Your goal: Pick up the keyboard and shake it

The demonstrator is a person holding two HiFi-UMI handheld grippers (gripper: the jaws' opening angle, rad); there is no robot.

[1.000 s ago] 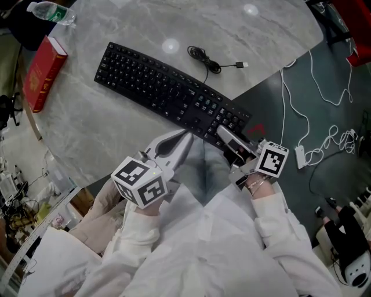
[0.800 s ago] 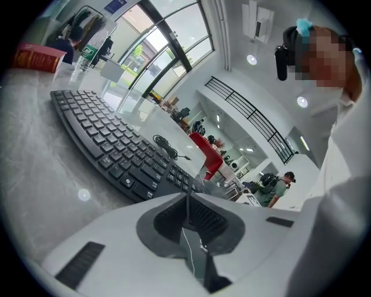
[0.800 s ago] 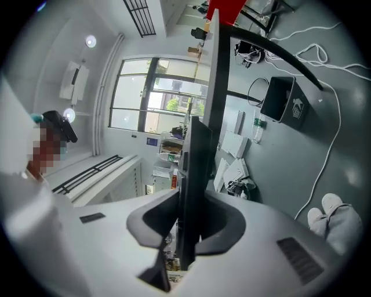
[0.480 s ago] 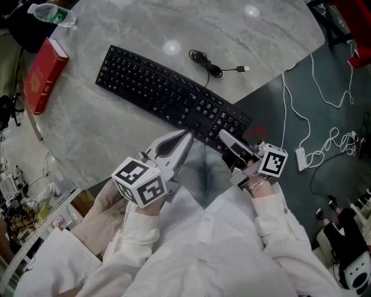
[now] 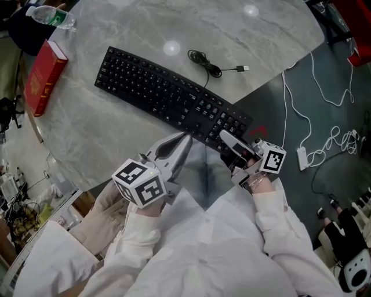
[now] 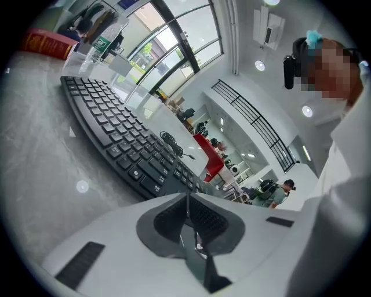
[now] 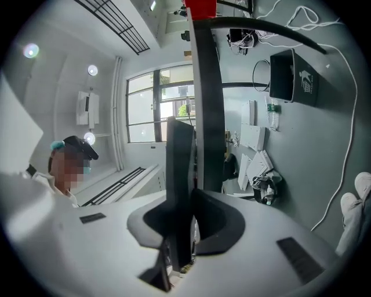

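A black keyboard (image 5: 162, 90) lies diagonally on the marble table (image 5: 243, 40), its right end sticking out over the table's edge. My right gripper (image 5: 227, 140) is shut on that right end; in the right gripper view the keyboard (image 7: 179, 156) runs edge-on as a dark slab between the jaws of the right gripper (image 7: 186, 194). My left gripper (image 5: 184, 139) hovers at the keyboard's near edge, shut with nothing in it. In the left gripper view the keyboard (image 6: 116, 145) stretches away beyond the left gripper (image 6: 186, 200).
The keyboard's coiled cable with a USB plug (image 5: 215, 62) lies on the table behind it. A red book (image 5: 43, 72) and a water bottle (image 5: 49, 13) sit at the table's left edge. White cables (image 5: 324, 87) and a power strip (image 5: 300, 156) lie on the dark floor at the right.
The right gripper has twisted a little while still clamped on the keyboard's end. The keyboard has barely shifted on the table. The left gripper stays shut in place.
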